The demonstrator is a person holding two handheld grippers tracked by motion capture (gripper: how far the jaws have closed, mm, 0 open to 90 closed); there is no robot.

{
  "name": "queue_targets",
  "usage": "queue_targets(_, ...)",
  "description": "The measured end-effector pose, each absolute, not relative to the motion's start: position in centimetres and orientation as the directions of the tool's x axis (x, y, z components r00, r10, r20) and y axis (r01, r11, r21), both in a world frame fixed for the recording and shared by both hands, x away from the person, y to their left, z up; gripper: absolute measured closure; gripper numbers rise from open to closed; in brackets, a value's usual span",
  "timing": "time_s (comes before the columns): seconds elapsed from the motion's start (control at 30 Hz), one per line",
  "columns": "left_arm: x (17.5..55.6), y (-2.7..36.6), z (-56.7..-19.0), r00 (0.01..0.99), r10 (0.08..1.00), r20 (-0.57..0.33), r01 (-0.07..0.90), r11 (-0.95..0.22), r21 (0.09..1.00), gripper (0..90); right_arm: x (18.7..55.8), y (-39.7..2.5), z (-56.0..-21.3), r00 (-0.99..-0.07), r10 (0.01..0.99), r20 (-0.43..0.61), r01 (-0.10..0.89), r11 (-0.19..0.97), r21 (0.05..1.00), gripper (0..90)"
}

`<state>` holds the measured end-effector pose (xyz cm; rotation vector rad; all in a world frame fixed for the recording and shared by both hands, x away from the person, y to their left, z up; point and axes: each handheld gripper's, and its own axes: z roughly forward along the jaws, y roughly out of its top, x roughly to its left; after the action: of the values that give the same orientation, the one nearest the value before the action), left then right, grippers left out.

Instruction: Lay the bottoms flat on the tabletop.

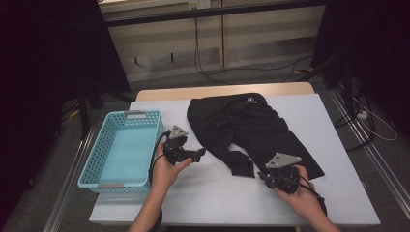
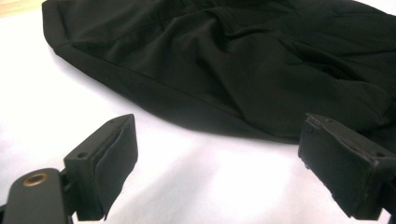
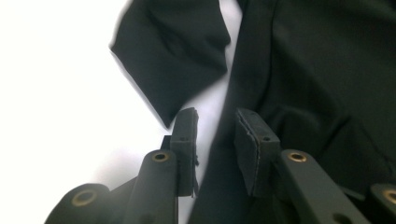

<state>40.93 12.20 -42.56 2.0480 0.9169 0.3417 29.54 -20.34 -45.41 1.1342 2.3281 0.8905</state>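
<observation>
A pair of black shorts (image 1: 251, 125) lies spread on the white table (image 1: 217, 198), waistband at the far side and two legs pointing toward me. My left gripper (image 1: 199, 153) hovers just left of the shorts, jaws wide apart with nothing between them; in the left gripper view (image 2: 217, 158) the shorts' hem (image 2: 196, 107) runs just beyond the pads. My right gripper (image 1: 265, 176) sits at the near edge of the right leg, jaws a narrow gap apart (image 3: 217, 126) with the leg's edge (image 3: 317, 70) lying between them. The shorter left leg (image 3: 173, 51) lies beside it.
A light blue plastic basket (image 1: 130, 115) stands empty at the table's left side, close to my left hand. Bare white tabletop runs along the near edge and the right of the shorts. Dark curtains and floor cables lie beyond the table.
</observation>
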Motion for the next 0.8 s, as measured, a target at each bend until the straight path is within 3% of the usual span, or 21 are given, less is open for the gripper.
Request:
queue_targets(0.03, 40.9, 12.3, -42.5, 0.698, 0.711, -0.082, 0.481, -0.381, 0.789, 12.2, 29.8, -20.6, -45.4, -0.567, 0.823, -0.038, 0.576, 0.429, 0.696, 72.2)
queue_targets(0.17, 40.9, 12.3, -42.6, 0.692, 0.717, -0.086, 0.484, -0.372, 0.792, 12.2, 29.7, -20.3, -45.4, -0.587, 0.808, -0.046, 0.564, 0.449, 0.693, 87.6)
queue_targets(0.27, 40.9, 12.3, -42.6, 0.693, 0.716, -0.084, 0.482, -0.375, 0.792, 12.1, 29.6, -20.2, -45.3, -0.599, 0.801, -0.020, 0.570, 0.443, 0.692, 88.4)
queue_targets(0.3, 40.9, 12.4, -42.5, 0.697, 0.713, -0.083, 0.481, -0.379, 0.790, 12.2, 29.4, -20.0, -45.1, -0.612, 0.790, 0.034, 0.581, 0.420, 0.697, 88.6)
queue_targets(0.57, 40.9, 12.3, -42.6, 0.692, 0.717, -0.089, 0.486, -0.371, 0.791, 12.2, 28.0, -18.3, -44.8, -0.676, 0.733, 0.071, 0.564, 0.453, 0.691, 88.4)
queue_targets(0.7, 40.9, 12.5, -42.5, 0.698, 0.712, -0.084, 0.483, -0.380, 0.789, 12.2, 27.8, -17.8, -44.9, -0.705, 0.701, 0.111, 0.561, 0.455, 0.692, 84.6)
queue_targets(0.73, 40.9, 12.4, -42.6, 0.692, 0.716, -0.092, 0.488, -0.370, 0.791, 12.2, 27.8, -17.8, -44.7, -0.701, 0.705, 0.105, 0.555, 0.447, 0.702, 72.4)
queue_targets(0.8, 40.9, 12.5, -42.6, 0.692, 0.717, -0.088, 0.486, -0.373, 0.790, 12.2, 28.1, -18.2, -44.3, -0.686, 0.724, 0.072, 0.541, 0.441, 0.716, 67.0)
